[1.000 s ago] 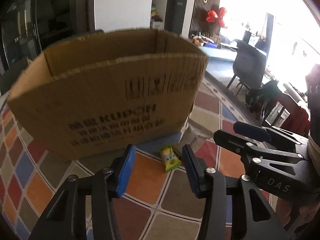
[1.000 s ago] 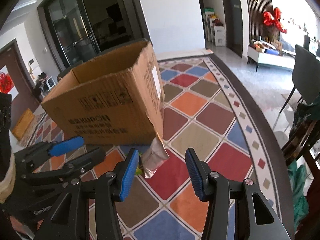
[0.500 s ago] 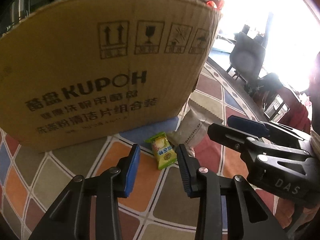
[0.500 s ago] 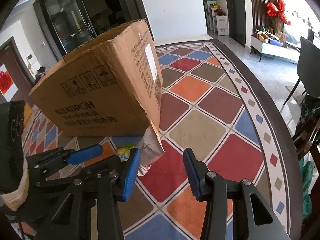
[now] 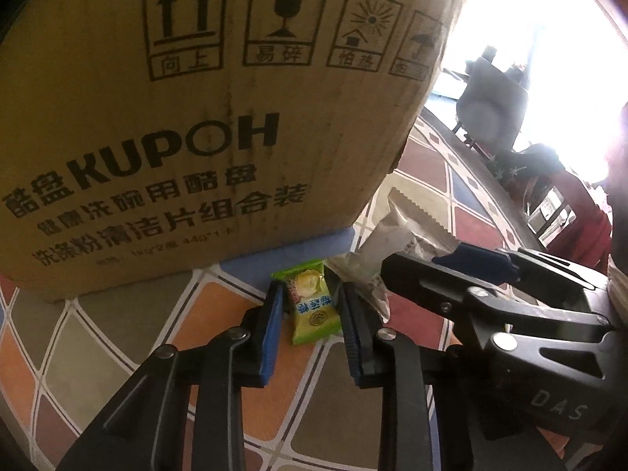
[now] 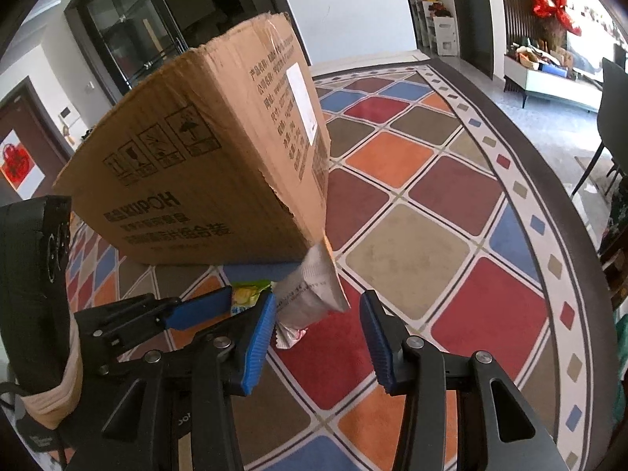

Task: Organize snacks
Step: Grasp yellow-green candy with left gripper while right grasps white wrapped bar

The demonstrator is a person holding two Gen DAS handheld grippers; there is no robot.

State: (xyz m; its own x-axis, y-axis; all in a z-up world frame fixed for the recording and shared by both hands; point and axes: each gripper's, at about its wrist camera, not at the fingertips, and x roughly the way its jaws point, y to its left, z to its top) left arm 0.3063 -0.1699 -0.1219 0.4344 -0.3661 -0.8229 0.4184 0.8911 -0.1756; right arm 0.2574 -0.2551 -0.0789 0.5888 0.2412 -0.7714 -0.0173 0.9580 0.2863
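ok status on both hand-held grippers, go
Left hand-held gripper closing around green candy on rug. Right hand-held gripper open by silver pack. Box close behind.

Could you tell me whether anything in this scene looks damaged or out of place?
Yes. The cardboard box has a ragged, torn edge at its near corner, and two snacks lie loose on the rug outside it: a green candy packet and a silver packet propped against that corner.
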